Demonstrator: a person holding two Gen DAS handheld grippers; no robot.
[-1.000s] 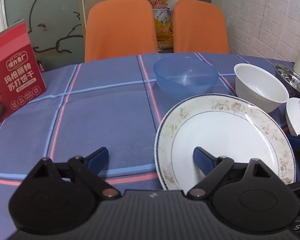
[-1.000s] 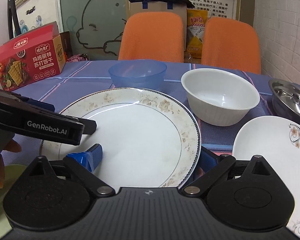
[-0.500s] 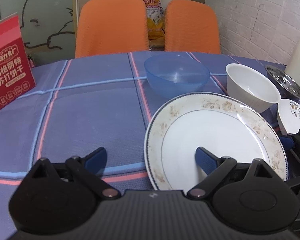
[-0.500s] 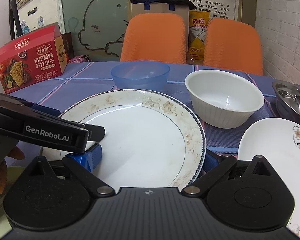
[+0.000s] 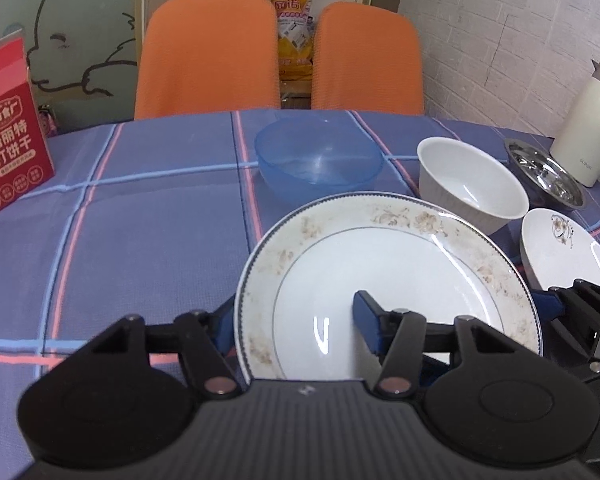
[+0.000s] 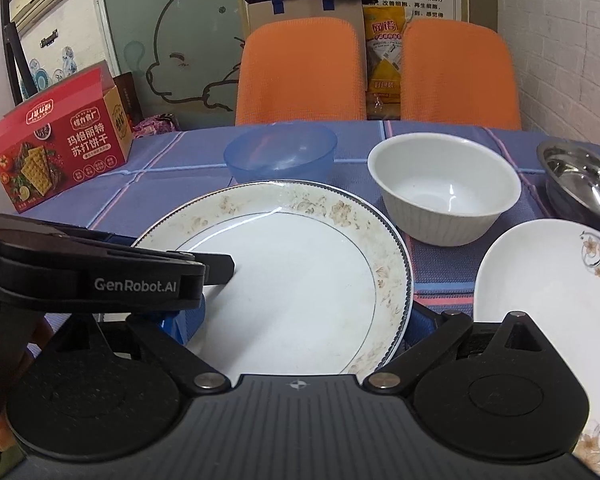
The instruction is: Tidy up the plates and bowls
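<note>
Two orange chairs behind plaid tablecloth.

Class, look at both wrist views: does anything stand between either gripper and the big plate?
Nothing visible does. The left gripper and right gripper each straddle the plate's near rim. The white bowl and blue bowl stand beyond it.

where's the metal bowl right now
The metal bowl sits at the table's far right, just right of the white bowl and behind the small flowered plate.
</note>
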